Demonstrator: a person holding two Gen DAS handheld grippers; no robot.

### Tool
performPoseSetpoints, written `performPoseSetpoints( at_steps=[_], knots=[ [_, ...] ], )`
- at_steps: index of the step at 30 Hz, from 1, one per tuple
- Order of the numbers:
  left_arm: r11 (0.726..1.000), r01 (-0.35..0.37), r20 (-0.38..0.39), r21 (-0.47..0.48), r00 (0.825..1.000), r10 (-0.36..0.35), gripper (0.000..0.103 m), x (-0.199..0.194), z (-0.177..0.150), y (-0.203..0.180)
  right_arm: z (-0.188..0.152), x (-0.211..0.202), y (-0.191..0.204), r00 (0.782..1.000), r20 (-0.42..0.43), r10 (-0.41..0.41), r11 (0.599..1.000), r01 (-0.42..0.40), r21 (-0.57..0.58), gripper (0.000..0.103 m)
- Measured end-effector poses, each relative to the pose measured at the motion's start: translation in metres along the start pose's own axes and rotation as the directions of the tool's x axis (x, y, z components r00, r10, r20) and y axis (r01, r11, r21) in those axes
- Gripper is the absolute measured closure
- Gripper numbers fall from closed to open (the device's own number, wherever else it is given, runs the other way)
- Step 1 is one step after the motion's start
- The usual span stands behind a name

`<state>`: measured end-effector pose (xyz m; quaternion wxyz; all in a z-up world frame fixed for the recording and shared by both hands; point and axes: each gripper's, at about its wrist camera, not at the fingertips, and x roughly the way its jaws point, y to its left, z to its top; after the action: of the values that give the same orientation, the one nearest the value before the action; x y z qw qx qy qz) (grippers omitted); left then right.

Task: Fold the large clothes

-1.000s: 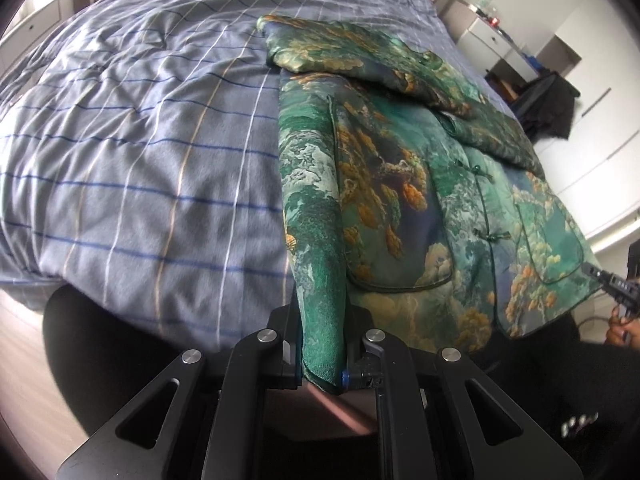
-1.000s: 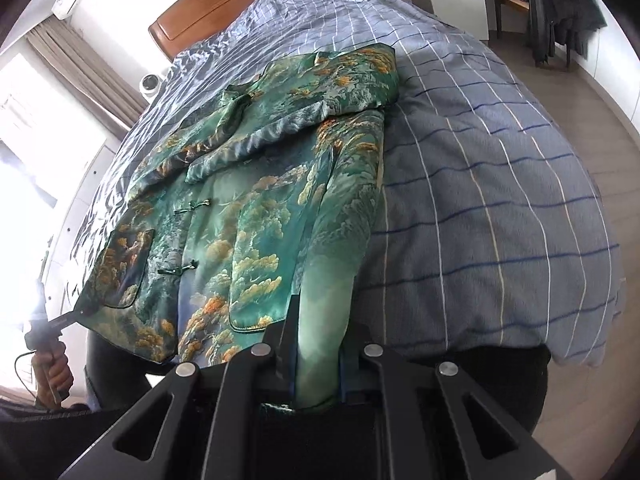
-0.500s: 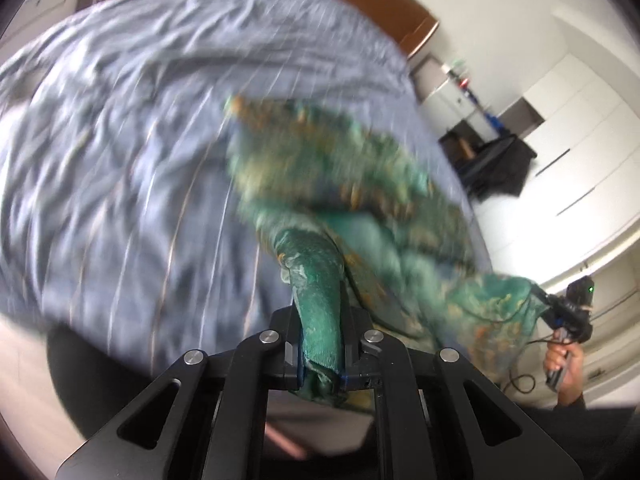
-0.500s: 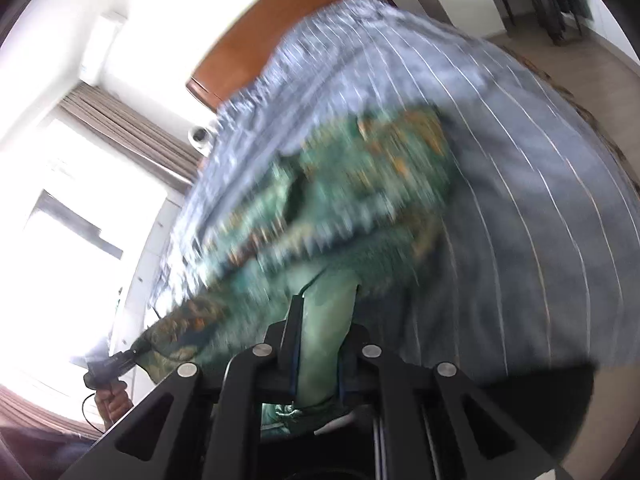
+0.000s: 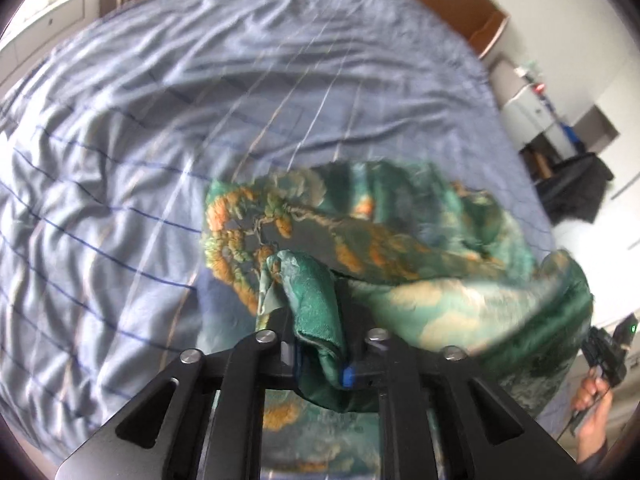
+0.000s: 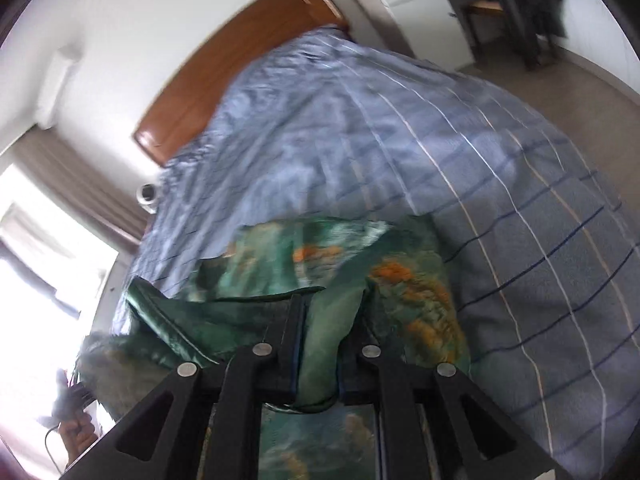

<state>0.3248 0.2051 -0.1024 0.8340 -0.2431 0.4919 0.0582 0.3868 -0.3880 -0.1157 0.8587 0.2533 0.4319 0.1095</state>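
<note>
Left wrist view is smeared and no writing reads anywhere: just a blue checked duvet (image 5: 132, 152) spread across the bed, a wooden headboard (image 6: 224, 68) behind, white cabinets (image 5: 532, 104) off to the side. Green brocade jacket (image 5: 400, 240) is bunched on the duvet right in front, a fold of it standing between the fingers of the left gripper (image 5: 318, 344), whose jaws have just been easing apart around the cloth. Over on the right wrist, the right gripper (image 6: 320, 344) is clamped nearly closed on another fold of it, cloth filling the gap and hiding the bed's near edge
</note>
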Motion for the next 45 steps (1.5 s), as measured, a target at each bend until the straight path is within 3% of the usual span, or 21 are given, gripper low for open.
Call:
performPoseSetpoints(
  at_steps=[2,3,5,9,10,11,12,15,18,20,22,23,24,26,28,30,34,36,39,40,45],
  knots=[
    [0.999,0.025,-0.041,-0.028,0.999,-0.026,0.066,0.006,0.005,0.003,-0.001,0.012,-0.008,1.000,-0.015,-0.016,0.999,0.017,0.029,0.090],
    [0.998,0.053,-0.043,-0.037,0.998,-0.055,0.039,0.001,0.006,0.003,-0.001,0.016,-0.010,1.000,-0.022,-0.013,0.999,0.014,0.041,0.088],
    [0.993,0.114,0.000,-0.044,0.993,-0.114,0.006,-0.020,0.013,0.010,0.004,0.014,-0.016,0.998,-0.052,0.034,0.998,-0.030,0.064,0.081],
    [0.987,0.159,0.046,-0.010,0.986,-0.158,0.005,-0.055,0.016,0.025,0.020,-0.002,-0.023,0.987,-0.063,0.148,0.983,-0.139,0.122,0.053],
    [0.988,0.152,0.039,0.010,0.987,-0.153,0.005,-0.058,0.013,0.029,0.022,-0.006,-0.022,0.988,-0.055,0.147,0.982,-0.139,0.126,0.046],
    [0.989,0.144,0.029,0.035,0.989,-0.145,0.005,-0.056,0.011,0.029,0.026,-0.012,-0.022,0.991,-0.046,0.126,0.985,-0.120,0.127,0.030],
    [0.988,0.128,0.006,0.081,0.992,-0.129,0.005,-0.052,0.006,0.027,0.029,-0.017,-0.022,0.995,-0.032,0.096,0.989,-0.091,0.121,0.024],
    [0.972,0.070,-0.061,0.225,0.996,-0.058,0.005,-0.030,-0.014,0.009,0.030,-0.015,-0.014,0.996,-0.084,0.043,0.999,-0.042,0.018,0.024],
    [0.956,0.011,-0.054,0.293,0.999,0.005,0.006,-0.006,-0.016,-0.013,0.019,0.004,0.000,0.986,-0.138,-0.088,0.985,0.065,-0.161,0.024],
    [0.957,0.004,-0.038,0.290,0.999,0.008,0.010,0.007,-0.006,-0.027,0.012,0.018,0.004,0.974,-0.165,-0.157,0.968,0.119,-0.221,0.024],
    [0.963,-0.006,-0.051,0.270,0.999,0.020,0.034,0.019,0.001,-0.038,0.009,0.034,0.008,0.969,-0.162,-0.189,0.961,0.148,-0.232,0.024],
    [0.962,-0.024,-0.063,0.272,0.997,0.043,0.065,0.025,0.003,-0.043,0.009,0.038,0.010,0.972,-0.157,-0.174,0.964,0.135,-0.231,0.032],
    [0.952,-0.074,-0.057,0.297,0.994,0.095,0.091,0.030,0.003,-0.049,0.007,0.043,0.016,0.977,-0.160,-0.143,0.967,0.103,-0.233,0.058],
    [0.929,-0.147,-0.026,0.339,0.986,0.166,0.094,0.030,-0.001,-0.055,0.003,0.048,0.029,0.966,-0.163,-0.198,0.947,0.146,-0.287,0.085],
    [0.911,-0.219,0.036,0.350,0.975,0.220,0.095,0.019,0.001,-0.059,0.000,0.043,0.048,0.957,-0.112,-0.269,0.900,0.209,-0.382,0.088],
    [0.911,-0.255,0.103,0.324,0.967,0.235,0.096,0.002,0.013,-0.063,0.003,0.032,0.069,0.946,0.005,-0.324,0.839,0.290,-0.461,0.090],
    [0.921,-0.300,0.225,0.247,0.943,0.247,0.096,-0.022,0.044,-0.070,0.027,0.011,0.109,0.929,0.208,-0.308,0.790,0.371,-0.489,0.091],
    [0.912,-0.350,0.302,0.216,0.912,0.279,0.096,-0.021,0.054,-0.074,0.040,0.011,0.127,0.909,0.291,-0.299,0.769,0.410,-0.491,0.091],
    [0.869,-0.451,0.387,0.205,0.853,0.351,0.095,0.010,0.056,-0.077,0.046,0.026,0.136,0.866,0.399,-0.302,0.714,0.483,-0.507,0.091],
    [0.850,-0.482,0.386,0.212,0.841,0.380,0.095,0.032,0.051,-0.075,0.047,0.034,0.135,0.860,0.402,-0.313,0.708,0.494,-0.505,0.091],
    [0.815,-0.529,0.354,0.237,0.828,0.435,0.094,0.101,0.022,-0.056,0.021,0.111,0.083,0.854,0.280,-0.438,0.679,0.518,-0.520,0.091]
  ],
)
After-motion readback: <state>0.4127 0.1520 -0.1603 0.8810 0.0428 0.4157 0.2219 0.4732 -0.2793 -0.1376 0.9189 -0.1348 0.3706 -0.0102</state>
